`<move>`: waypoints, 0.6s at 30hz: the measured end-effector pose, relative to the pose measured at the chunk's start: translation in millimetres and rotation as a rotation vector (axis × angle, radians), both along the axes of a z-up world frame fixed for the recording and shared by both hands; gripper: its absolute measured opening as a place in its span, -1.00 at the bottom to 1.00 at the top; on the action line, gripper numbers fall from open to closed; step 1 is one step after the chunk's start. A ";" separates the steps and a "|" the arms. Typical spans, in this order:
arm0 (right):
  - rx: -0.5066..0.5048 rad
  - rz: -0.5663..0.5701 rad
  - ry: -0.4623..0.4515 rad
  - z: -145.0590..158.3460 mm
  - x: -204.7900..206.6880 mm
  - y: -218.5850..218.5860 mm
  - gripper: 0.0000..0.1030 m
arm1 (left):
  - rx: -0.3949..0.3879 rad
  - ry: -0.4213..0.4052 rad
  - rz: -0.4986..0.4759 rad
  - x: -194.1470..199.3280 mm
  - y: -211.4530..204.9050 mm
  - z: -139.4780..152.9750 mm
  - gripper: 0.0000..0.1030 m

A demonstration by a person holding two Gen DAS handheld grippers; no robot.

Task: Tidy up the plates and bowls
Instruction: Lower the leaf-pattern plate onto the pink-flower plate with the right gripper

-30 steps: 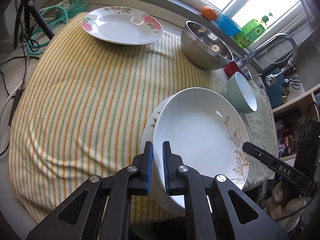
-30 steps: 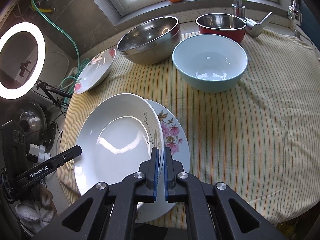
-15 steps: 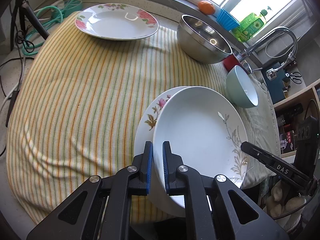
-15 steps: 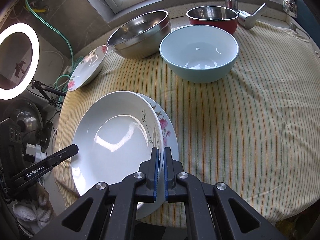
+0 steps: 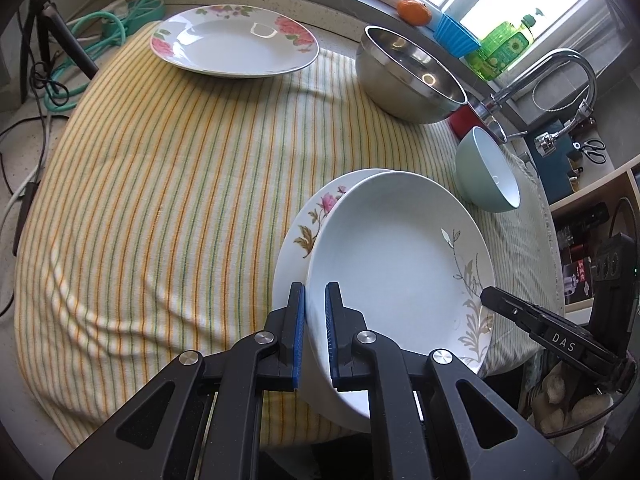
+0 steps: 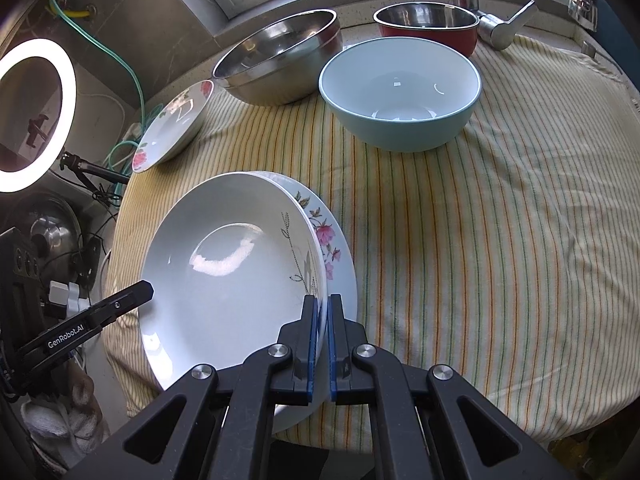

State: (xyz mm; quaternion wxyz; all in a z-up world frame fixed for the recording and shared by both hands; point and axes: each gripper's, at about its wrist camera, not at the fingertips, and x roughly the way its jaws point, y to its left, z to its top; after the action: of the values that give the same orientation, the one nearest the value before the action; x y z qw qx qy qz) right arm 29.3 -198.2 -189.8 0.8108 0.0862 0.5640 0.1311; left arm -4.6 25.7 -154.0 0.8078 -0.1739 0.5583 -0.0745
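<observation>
You've got both grippers, left (image 5: 316,308) & right (image 6: 324,312), clamped on the white plate's (image 5: 396,252) near rim, sitting over the floral plate (image 5: 316,216), bowls further back.

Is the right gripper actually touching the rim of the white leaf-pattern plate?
Touching. In the right wrist view, the right gripper has its blue pads closed on the rim of the white leaf-pattern plate.

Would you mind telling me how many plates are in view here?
3: a white leaf-pattern plate gripped at both rims, a pink-flower plate directly beneath it, and a rose-rimmed plate at the cloth's far corner. More could hide underneath.
</observation>
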 end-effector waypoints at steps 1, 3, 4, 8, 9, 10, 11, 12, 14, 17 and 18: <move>-0.001 0.002 0.000 0.0 -0.1 0.0 -0.91 | 0.000 0.001 -0.001 0.0 0.0 0.0 -0.84; 0.000 0.002 0.002 -0.2 -0.7 0.0 -0.91 | 0.001 0.001 -0.001 0.1 -0.1 0.0 -0.84; 0.000 0.002 0.002 -0.2 -0.9 -0.1 -0.91 | 0.001 0.001 -0.002 0.3 -0.1 0.1 -0.84; -0.001 0.002 0.002 -0.3 -1.0 -0.1 -0.91 | 0.001 0.001 -0.002 0.3 -0.4 0.0 -0.84; -0.001 0.002 0.003 -0.2 -1.0 -0.1 -0.91 | 0.002 0.002 -0.002 0.4 -0.3 0.0 -0.84; 0.000 0.001 0.003 -0.4 -1.2 -0.1 -0.91 | 0.001 0.002 -0.002 0.4 -0.2 0.0 -0.84; 0.000 0.002 0.003 -0.4 -1.2 -0.1 -0.91 | 0.001 0.002 -0.003 0.4 -0.2 0.0 -0.84; 0.000 0.003 0.003 -0.3 -1.2 0.0 -0.91 | 0.001 0.003 -0.003 1.1 -0.1 -0.2 -0.84; 0.002 0.003 0.004 -0.7 -1.2 -0.4 -0.90 | -0.001 0.004 -0.003 1.3 -0.3 -0.2 -0.84; 0.002 0.002 0.005 -1.0 -1.5 -0.7 -0.89 | 0.003 0.002 -0.009 1.5 -2.0 0.1 -0.84; 0.004 0.000 0.005 -1.0 -1.6 -0.4 -0.87 | 0.007 0.000 -0.012 1.6 -2.6 0.3 -0.84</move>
State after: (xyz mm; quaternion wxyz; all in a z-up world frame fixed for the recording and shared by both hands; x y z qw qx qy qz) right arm 27.7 -198.7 -190.8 0.8090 0.0881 0.5659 0.1321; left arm -3.0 23.1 -153.7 0.8079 -0.1675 0.5598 -0.0773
